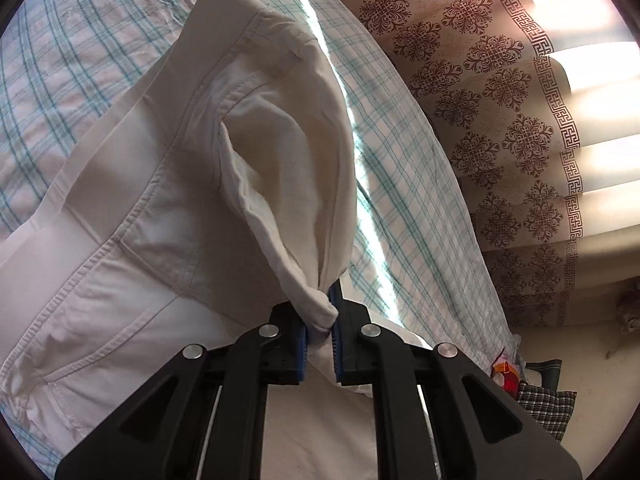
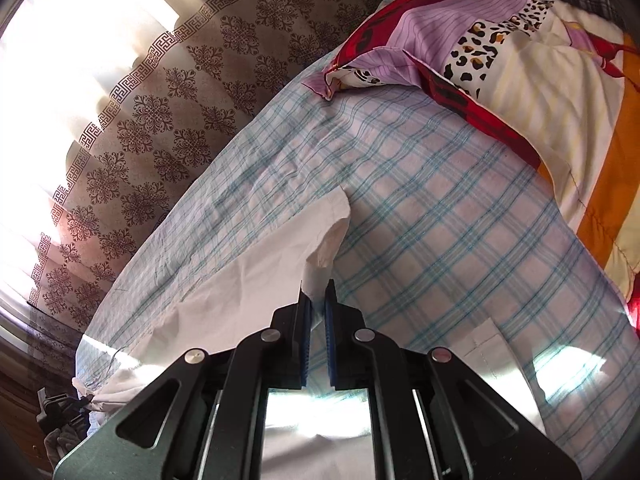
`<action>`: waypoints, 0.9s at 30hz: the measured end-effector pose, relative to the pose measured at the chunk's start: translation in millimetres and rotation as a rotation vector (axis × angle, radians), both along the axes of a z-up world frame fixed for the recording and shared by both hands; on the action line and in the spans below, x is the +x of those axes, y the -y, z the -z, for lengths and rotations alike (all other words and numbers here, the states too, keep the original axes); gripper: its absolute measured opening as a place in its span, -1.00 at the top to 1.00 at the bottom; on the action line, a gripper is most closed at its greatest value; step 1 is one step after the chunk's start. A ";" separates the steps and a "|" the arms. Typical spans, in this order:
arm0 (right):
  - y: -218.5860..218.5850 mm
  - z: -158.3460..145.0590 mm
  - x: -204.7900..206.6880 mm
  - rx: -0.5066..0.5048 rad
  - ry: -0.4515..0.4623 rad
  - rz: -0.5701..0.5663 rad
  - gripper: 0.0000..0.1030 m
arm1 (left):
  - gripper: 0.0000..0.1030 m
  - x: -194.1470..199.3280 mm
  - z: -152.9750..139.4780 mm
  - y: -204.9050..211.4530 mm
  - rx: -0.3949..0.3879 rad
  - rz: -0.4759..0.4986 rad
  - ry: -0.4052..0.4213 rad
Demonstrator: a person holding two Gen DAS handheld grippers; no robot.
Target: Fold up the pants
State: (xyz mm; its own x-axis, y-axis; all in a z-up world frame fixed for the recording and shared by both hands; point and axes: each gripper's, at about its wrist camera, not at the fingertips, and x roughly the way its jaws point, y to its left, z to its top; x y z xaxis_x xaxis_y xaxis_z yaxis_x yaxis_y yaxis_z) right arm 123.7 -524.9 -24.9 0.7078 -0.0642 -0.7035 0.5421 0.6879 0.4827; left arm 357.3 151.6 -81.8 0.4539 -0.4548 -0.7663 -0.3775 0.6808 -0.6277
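Note:
White pants (image 1: 160, 200) lie on a plaid bed sheet (image 1: 400, 184), showing a waistband, seams and a pocket lining. My left gripper (image 1: 318, 308) is shut on a bunched fold of the white fabric, which rises from the bed in a peak between the blue pads (image 1: 338, 340). In the right wrist view another stretch of the pants (image 2: 240, 272) runs off to the left across the sheet (image 2: 420, 220). My right gripper (image 2: 317, 294) is shut on a thin edge of it near a raised corner. The cloth below both jaws is hidden.
A brown patterned curtain (image 1: 500, 120) hangs along the bed's far side, also in the right wrist view (image 2: 180, 100), with bright window light behind. A colourful patchwork quilt (image 2: 500, 40) lies at the bed's upper right. A checked cloth (image 1: 548, 404) and a red item (image 1: 506, 376) sit beyond the bed's edge.

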 end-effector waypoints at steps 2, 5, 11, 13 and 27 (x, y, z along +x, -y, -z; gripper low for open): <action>0.4 -4.7 -11.4 0.008 0.009 0.005 0.90 | 0.83 -11.7 -1.1 -3.2 -0.029 -0.001 0.011; 1.3 -11.6 -34.4 0.026 0.029 0.020 0.90 | 0.83 -33.3 -5.4 -6.5 -0.059 0.003 0.038; -4.3 -13.4 -87.7 0.044 0.023 0.040 0.90 | 0.83 -80.5 -4.0 -18.8 -0.094 0.031 0.077; -8.2 -6.6 -104.1 0.050 0.003 0.047 0.90 | 0.82 -95.1 1.1 -21.3 -0.087 0.041 0.076; -13.9 27.0 -172.9 0.104 -0.036 0.119 0.90 | 0.82 -160.0 33.4 -33.2 -0.132 0.088 0.088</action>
